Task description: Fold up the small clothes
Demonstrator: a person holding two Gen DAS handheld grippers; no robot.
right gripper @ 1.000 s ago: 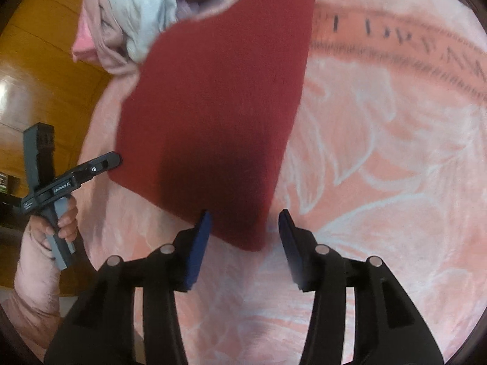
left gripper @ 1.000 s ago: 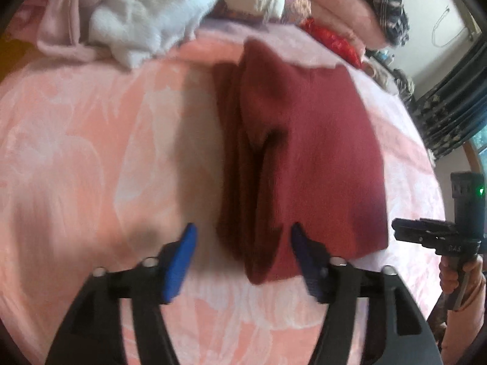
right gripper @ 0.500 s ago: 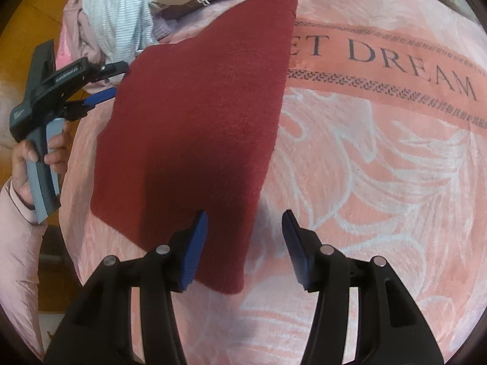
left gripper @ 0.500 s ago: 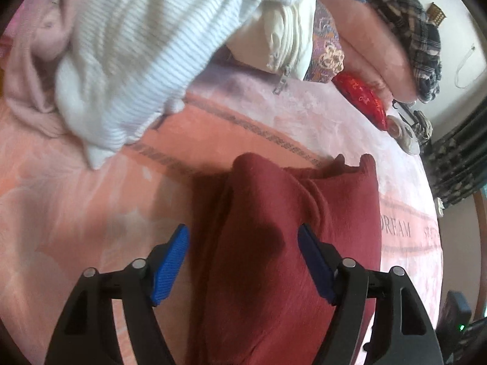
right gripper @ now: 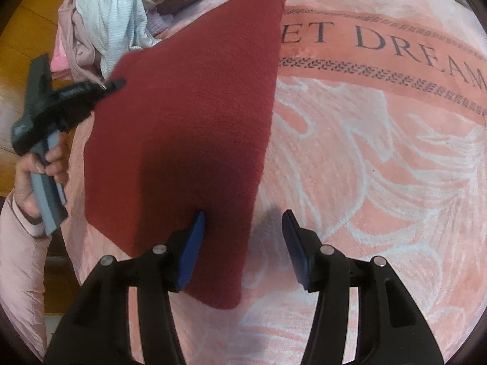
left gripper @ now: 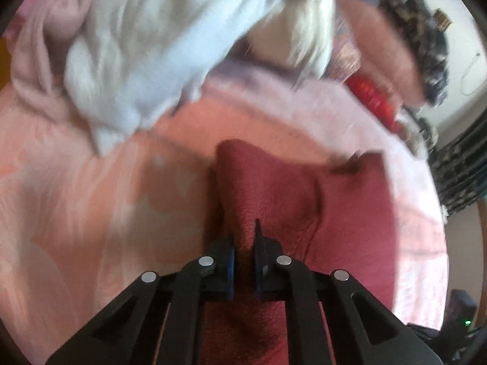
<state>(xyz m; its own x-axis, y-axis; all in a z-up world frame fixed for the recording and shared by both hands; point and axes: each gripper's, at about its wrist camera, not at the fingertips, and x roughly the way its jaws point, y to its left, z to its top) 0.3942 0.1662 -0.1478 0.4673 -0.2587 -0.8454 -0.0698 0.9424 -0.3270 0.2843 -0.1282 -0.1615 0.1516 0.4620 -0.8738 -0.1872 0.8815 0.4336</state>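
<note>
A folded dark red garment (right gripper: 188, 127) lies on the pink blanket (right gripper: 380, 167). In the left wrist view its thick folded left edge (left gripper: 268, 188) runs away from me, and my left gripper (left gripper: 243, 243) is shut on that edge. The left gripper also shows in the right wrist view (right gripper: 112, 85), its tip at the garment's left side. My right gripper (right gripper: 243, 228) is open, straddling the garment's near right edge; its left finger (right gripper: 191, 243) is over the cloth and its right finger (right gripper: 296, 243) over the blanket.
A heap of unfolded clothes, white ribbed (left gripper: 146, 45) and pale pink (left gripper: 39, 60), sits just beyond the garment (right gripper: 115, 15). Pillows, a plaid cloth (left gripper: 426, 30) and a red item (left gripper: 374, 94) lie at the back right. Wooden floor (right gripper: 18, 54) shows past the bed's left edge.
My left gripper moved forward along the garment's left fold and shut on it. My right gripper came closer over the near right edge, still open.
</note>
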